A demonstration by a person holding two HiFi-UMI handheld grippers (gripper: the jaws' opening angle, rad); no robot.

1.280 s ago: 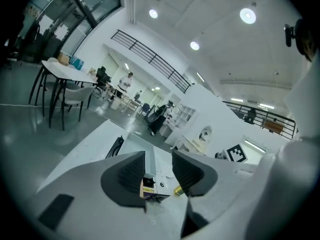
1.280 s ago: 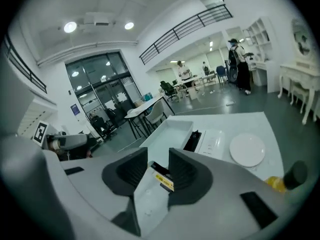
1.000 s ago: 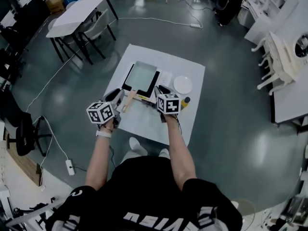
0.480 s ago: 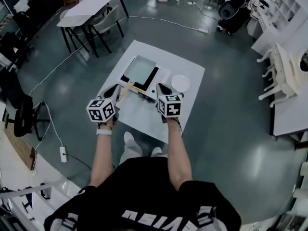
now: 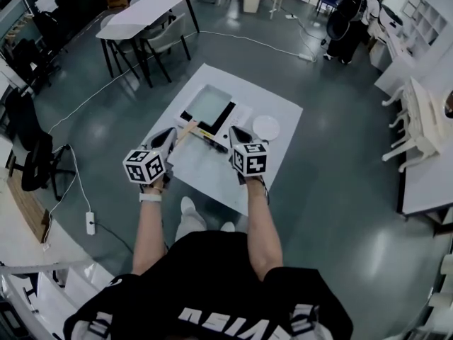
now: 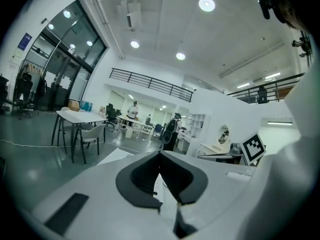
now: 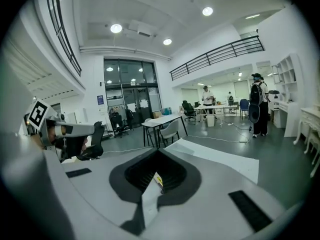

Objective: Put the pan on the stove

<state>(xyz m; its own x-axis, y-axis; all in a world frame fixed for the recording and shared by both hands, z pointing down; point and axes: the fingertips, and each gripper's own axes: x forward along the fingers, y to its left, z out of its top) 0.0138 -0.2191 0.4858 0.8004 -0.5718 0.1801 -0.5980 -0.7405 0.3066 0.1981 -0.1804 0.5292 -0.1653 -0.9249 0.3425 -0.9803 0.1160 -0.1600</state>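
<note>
On the white mat (image 5: 212, 172) on the floor, a rectangular grey pan (image 5: 207, 104) rests on the flat black stove (image 5: 214, 126). Its wooden handle (image 5: 186, 129) points toward me. My left gripper (image 5: 168, 136) hovers just left of the handle's end, not touching it, with its jaws shut and nothing between them. My right gripper (image 5: 236, 133) hangs over the stove's near right corner, also shut and empty. The left gripper (image 6: 160, 156) and the right gripper (image 7: 158, 155) each show closed jaws in their own views, aimed out at the room, with the pan out of sight.
A white round plate (image 5: 267, 127) lies on the mat right of the stove. A table with chairs (image 5: 145, 16) stands beyond the mat at the back left. A black chair (image 5: 32, 163) and a power strip (image 5: 90, 223) are at the left, white furniture (image 5: 417, 126) at the right.
Both grippers have drawn back from the pan's handle and the stove's front edge. The head view has risen and takes in more of the room.
</note>
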